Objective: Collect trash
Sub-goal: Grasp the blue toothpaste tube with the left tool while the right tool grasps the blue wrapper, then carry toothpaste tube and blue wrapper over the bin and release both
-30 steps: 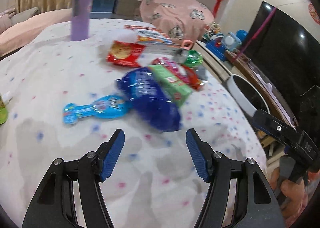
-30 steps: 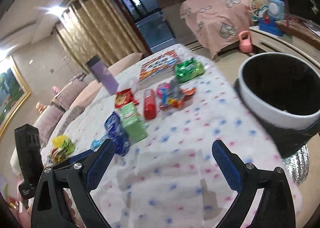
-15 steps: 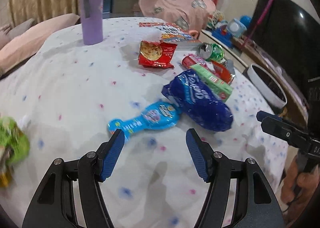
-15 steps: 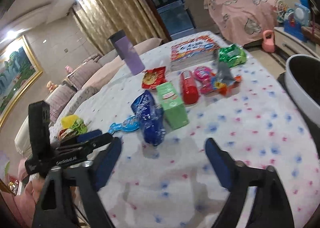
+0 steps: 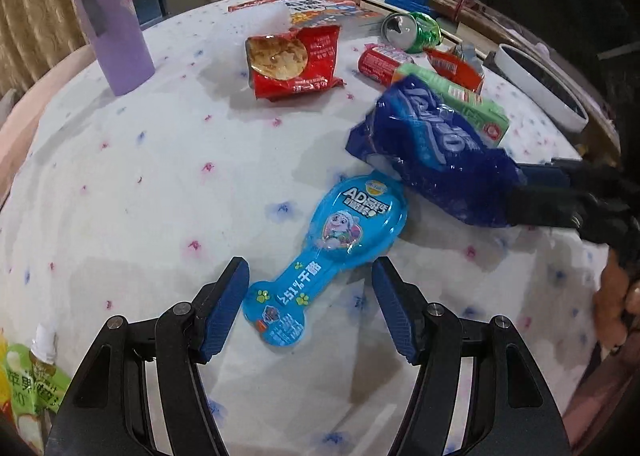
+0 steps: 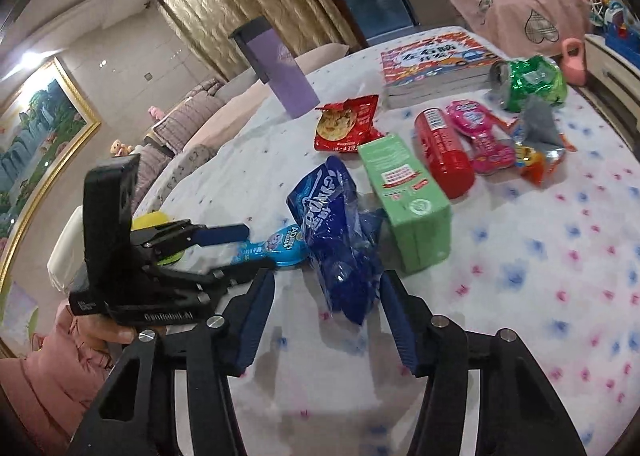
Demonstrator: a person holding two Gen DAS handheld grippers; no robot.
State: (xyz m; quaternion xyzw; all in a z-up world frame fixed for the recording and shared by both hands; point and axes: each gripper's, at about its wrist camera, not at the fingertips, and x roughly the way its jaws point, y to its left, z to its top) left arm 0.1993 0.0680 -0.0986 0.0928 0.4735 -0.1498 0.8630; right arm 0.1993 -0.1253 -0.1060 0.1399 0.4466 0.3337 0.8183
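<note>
A light-blue spoon-shaped snack pack (image 5: pixel 328 252) lies on the dotted tablecloth (image 5: pixel 160 183), its narrow end between the open fingers of my left gripper (image 5: pixel 310 304). A dark blue crinkled bag (image 6: pixel 336 232) lies just ahead of my open right gripper (image 6: pixel 326 320), its near end between the fingertips. The bag also shows in the left wrist view (image 5: pixel 432 151), with the right gripper (image 5: pixel 556 195) at its right end. Both grippers are empty.
Beyond lie a green box (image 6: pixel 404 199), a red cookie bag (image 5: pixel 292 59), a red can (image 6: pixel 440 151), a pink pack (image 6: pixel 480 131), a crushed green can (image 6: pixel 528 83), a book (image 6: pixel 436 63) and a purple tumbler (image 5: pixel 108 19). A white-rimmed bin (image 5: pixel 540 83) stands at the table's right.
Both grippers have moved in closer over the table. The left now straddles the light-blue pack's end. The right swung left from the bin and narrowed around the blue bag's end.
</note>
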